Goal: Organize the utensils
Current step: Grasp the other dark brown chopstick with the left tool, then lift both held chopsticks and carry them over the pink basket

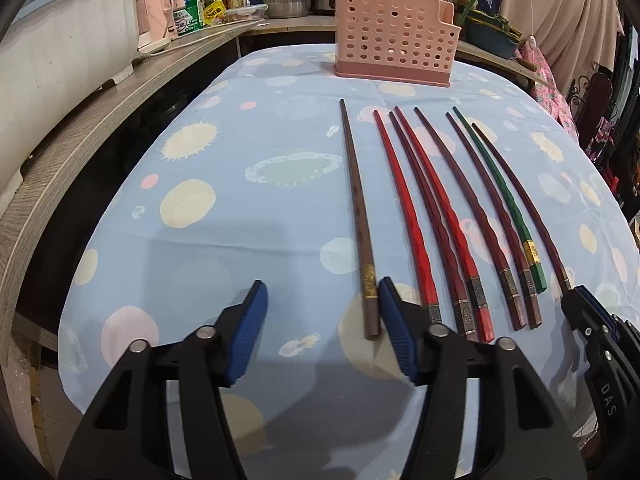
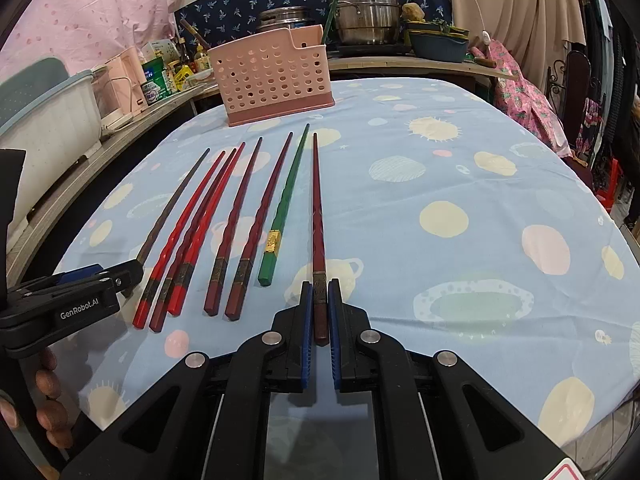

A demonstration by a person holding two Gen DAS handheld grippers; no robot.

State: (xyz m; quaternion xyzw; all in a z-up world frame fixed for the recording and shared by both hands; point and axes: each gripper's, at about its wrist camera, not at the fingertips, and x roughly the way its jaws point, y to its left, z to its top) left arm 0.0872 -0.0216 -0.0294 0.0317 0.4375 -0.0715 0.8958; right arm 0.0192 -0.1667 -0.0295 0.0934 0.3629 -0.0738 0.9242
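Note:
Several chopsticks lie side by side on the blue patterned tablecloth [image 1: 224, 216], tips toward a pink perforated utensil holder [image 1: 394, 44] at the far edge. My left gripper [image 1: 322, 290] is open around the thick end of the leftmost brown chopstick [image 1: 356, 208], which lies close to the right pad [image 1: 394, 316]; the left pad stands well clear. My right gripper [image 2: 320, 286] is shut on the thick end of the rightmost dark red chopstick [image 2: 318, 216]. Between them lie red chopsticks [image 2: 188, 224], dark red ones [image 2: 260, 208] and a green one [image 2: 286, 200].
A wooden counter [image 1: 100, 120] runs along the left with a white dish rack [image 1: 60, 40], a pink kettle and bottles. Steel pots [image 2: 366, 8] stand behind the holder. A person's fingers [image 2: 48, 400] hold the left gripper's handle. The cloth right of the chopsticks is bare.

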